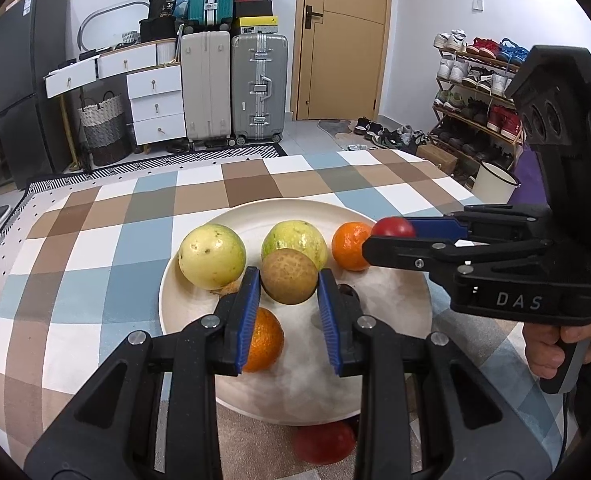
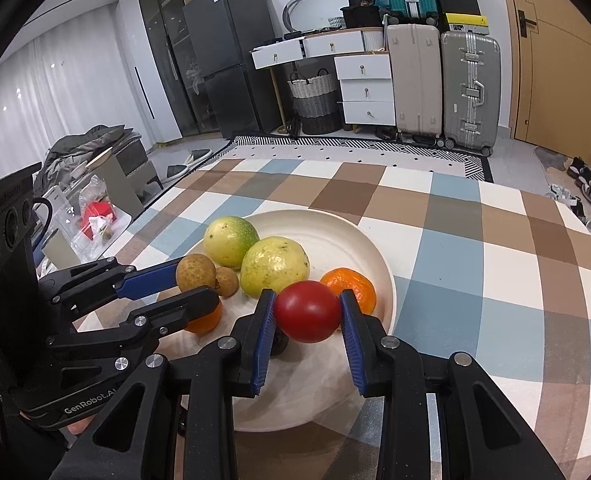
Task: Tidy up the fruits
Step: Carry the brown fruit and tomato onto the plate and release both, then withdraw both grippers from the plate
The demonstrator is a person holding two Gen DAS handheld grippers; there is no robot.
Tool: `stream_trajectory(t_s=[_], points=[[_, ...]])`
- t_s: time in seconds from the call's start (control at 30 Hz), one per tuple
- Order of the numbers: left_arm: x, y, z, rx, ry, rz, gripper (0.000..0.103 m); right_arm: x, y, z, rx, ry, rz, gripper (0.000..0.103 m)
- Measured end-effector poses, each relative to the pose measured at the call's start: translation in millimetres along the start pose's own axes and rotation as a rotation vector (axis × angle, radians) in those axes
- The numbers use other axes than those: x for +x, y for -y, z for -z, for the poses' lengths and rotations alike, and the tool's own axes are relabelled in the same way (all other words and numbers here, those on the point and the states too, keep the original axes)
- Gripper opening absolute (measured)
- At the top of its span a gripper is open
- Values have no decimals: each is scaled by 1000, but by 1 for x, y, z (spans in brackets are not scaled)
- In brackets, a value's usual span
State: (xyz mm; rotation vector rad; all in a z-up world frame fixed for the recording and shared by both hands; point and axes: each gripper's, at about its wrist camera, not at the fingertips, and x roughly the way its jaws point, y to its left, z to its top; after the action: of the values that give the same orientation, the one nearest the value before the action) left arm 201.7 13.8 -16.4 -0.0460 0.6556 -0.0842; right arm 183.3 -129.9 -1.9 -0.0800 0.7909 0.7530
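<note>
**A:** Where do you stand with the fruit? Your left claw (image 1: pixel 289 280) is clamped on the brown round fruit (image 1: pixel 289 277), blue pads pressing both its sides, and your right claw (image 2: pixel 307 314) is clamped the same way on the red fruit (image 2: pixel 308 311). Both hang over the cream plate (image 1: pixel 391 300) on the checked surface (image 1: pixel 107 248).

**B:** So you're at the placing step, I'd judge: two pieces carried in, neither let go. The plate already bears two yellow-green guavas (image 1: pixel 211 255), a mandarin (image 1: pixel 349 246) at the far right and an orange (image 1: pixel 263 340) under your left claw.

**A:** Then what does the next move ask of you?

**B:** Lower each piece onto bare plate before you part the pads. Round fruit rolls, so set it against a neighbour or in the plate's hollow, and keep your two claws from crossing; they are near each other.

**A:** What does one camera give you that the other doesn't?

**B:** Your left view shows another red fruit (image 1: pixel 324 442) lying off the plate at its near edge, apparently yet to be gathered; the right view hides it. Your right view shows a smaller brown fruit (image 2: pixel 226 281) touching the one you hold, just beside a guava; from the left it's barely a sliver. Something dark (image 2: pixel 278 342) sits under the red fruit; I cannot tell what.
</note>
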Motion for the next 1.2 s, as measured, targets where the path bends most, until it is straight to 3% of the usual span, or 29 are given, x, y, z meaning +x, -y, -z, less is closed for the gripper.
stream_trajectory(t_s=[0.2,0.3,0.4,0.47,0.53,0.57,0.67,0.7,0.93,1.2], points=[[-4,-4,1,-38,7,-17,26,-2,1,0,-1,7,12,38],[-10,-8,0,-45,13,-22,29,-7,2,0,3,14,18,47],[-20,-12,2,-63,19,-33,53,-14,1,0,3,19,15,59],[-26,-15,4,-78,24,-27,64,-20,0,2,4,25,16,79],[-33,-17,6,-79,18,-42,82,-28,0,6,16,44,34,94],[-39,-17,8,-78,23,-54,85,-31,1,8,27,55,46,100],[-54,-18,16,-85,36,-73,94,-41,4,16,51,71,60,102],[-59,-19,19,-92,36,-83,103,-44,4,18,57,73,68,102],[-86,-22,41,-116,32,-94,103,-66,-1,36,66,86,78,103],[-99,-14,61,-81,6,-105,103,-60,-14,59,66,-19,-4,103]])
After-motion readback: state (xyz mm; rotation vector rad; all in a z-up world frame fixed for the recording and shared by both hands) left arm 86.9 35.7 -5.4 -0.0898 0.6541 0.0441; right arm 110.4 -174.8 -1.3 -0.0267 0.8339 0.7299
